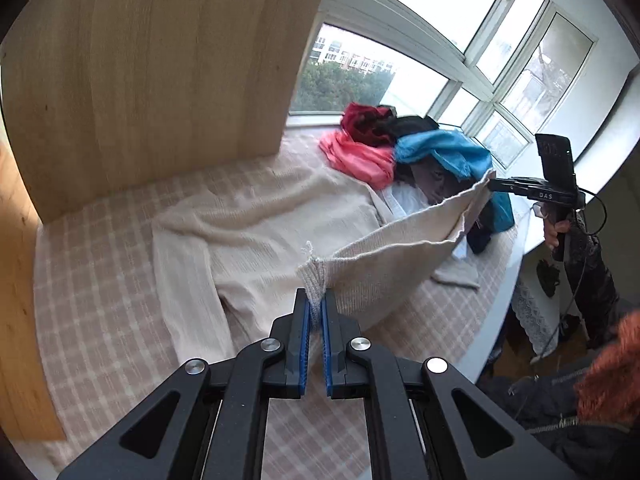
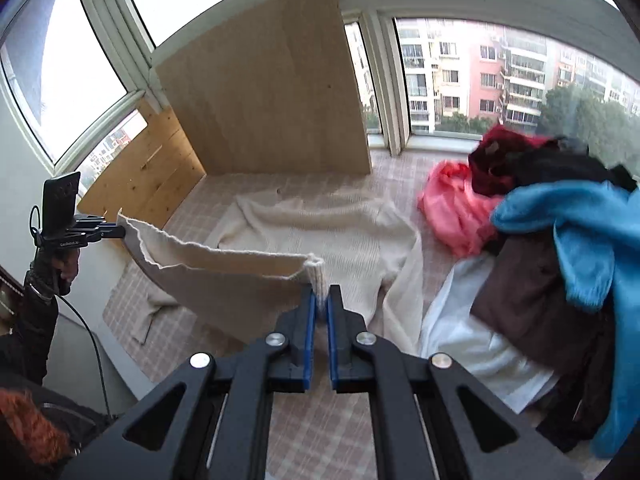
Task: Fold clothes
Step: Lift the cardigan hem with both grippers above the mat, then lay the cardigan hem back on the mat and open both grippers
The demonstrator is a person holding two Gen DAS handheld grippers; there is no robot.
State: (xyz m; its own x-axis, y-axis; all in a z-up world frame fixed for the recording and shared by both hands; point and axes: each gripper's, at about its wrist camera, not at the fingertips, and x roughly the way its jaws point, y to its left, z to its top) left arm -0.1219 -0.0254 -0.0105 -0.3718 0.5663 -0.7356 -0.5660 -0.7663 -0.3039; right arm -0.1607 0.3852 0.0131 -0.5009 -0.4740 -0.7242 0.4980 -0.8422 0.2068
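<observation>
Left hand-held gripper (image 1: 316,308) and right hand-held gripper (image 2: 320,304) both clamped on cream sweater (image 1: 248,216) hem, lifted above checked bed cover (image 1: 100,320).

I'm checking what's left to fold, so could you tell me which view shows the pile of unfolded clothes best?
The right wrist view: the pile of clothes fills its right side, close and large. The left wrist view shows the same pile smaller and farther off, partly hidden behind the lifted cream sweater.

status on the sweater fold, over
Both hand-held grippers, left and right, shut on cream sweater hem, lifted. Clothes pile beside it.
</observation>
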